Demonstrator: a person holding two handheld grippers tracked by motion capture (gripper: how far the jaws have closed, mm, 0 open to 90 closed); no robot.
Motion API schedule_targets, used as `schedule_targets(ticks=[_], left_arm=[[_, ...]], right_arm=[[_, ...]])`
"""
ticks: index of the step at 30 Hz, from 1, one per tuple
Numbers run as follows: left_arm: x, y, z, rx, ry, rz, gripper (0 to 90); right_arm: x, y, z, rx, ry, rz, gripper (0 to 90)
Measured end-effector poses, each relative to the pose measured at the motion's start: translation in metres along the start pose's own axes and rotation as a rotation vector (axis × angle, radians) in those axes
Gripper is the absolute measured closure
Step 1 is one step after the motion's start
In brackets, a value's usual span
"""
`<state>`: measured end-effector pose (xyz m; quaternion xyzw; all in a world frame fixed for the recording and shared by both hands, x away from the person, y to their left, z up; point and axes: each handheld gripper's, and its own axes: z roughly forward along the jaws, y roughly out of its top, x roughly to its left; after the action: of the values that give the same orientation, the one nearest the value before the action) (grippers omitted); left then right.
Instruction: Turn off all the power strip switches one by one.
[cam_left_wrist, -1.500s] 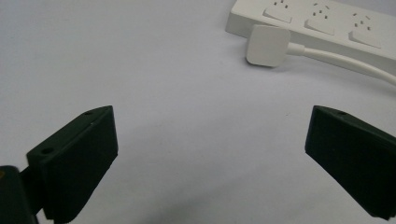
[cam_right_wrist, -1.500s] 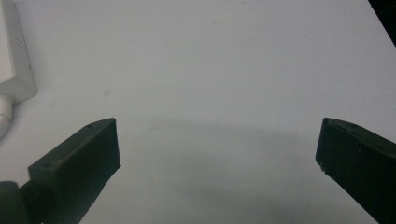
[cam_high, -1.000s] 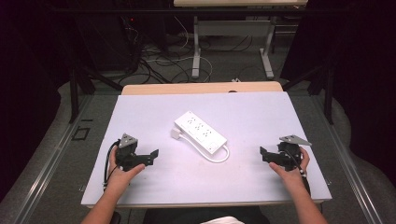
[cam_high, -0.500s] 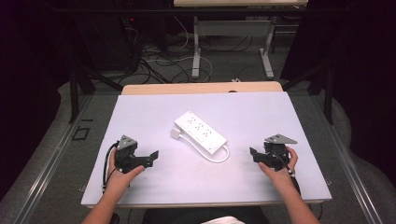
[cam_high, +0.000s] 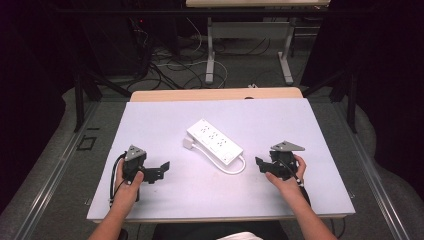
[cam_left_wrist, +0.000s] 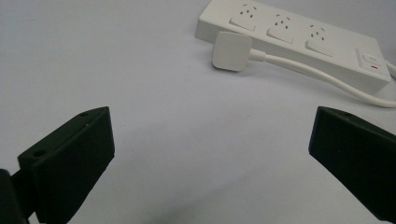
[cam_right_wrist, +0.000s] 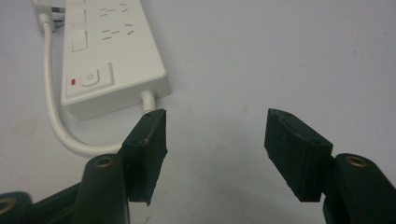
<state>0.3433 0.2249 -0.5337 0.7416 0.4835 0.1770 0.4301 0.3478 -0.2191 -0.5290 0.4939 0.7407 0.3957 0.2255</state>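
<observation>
A white power strip (cam_high: 215, 141) lies slantwise in the middle of the pale table (cam_high: 300, 125). Its square plug (cam_high: 188, 143) rests by its left end, and its cable (cam_high: 235, 169) loops round the right end. My left gripper (cam_high: 165, 167) stands open at the front left, pointing at the strip (cam_left_wrist: 299, 42) and plug (cam_left_wrist: 231, 50) from some way off. My right gripper (cam_high: 259, 164) is open just right of the cable loop. Its jaws have just been closing partway with nothing between them. In the right gripper view (cam_right_wrist: 217, 135) the left jaw tip sits close to the cable outlet by the switch (cam_right_wrist: 88, 79).
A wooden board (cam_high: 215, 94) borders the table's far edge. Beyond it, cables (cam_high: 170, 65) lie on the floor around a desk's metal legs (cam_high: 210, 45). Dark surroundings close in on both sides.
My right gripper has moved left across the table toward the strip's cable end, and its jaws stand narrower than before. The left gripper and the strip have stayed put.
</observation>
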Motion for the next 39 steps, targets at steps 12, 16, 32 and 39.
schedule_targets(ticks=[12,16,32,39], left_arm=[[0.004,-0.001,0.001,-0.006,0.012,-0.019,0.2],[0.006,-0.002,0.001,-0.003,0.015,-0.025,0.2],[0.008,-0.002,0.0,0.015,0.027,-0.02,0.3],[0.008,-0.002,0.0,0.022,0.031,-0.016,0.3]], right_arm=[[0.023,0.017,0.014,0.017,0.061,-0.074,32.5],[0.026,0.022,0.018,0.005,0.076,-0.057,34.0],[0.039,0.045,0.031,0.063,0.117,-0.094,36.6],[0.049,0.054,0.039,0.083,0.118,-0.128,35.9]])
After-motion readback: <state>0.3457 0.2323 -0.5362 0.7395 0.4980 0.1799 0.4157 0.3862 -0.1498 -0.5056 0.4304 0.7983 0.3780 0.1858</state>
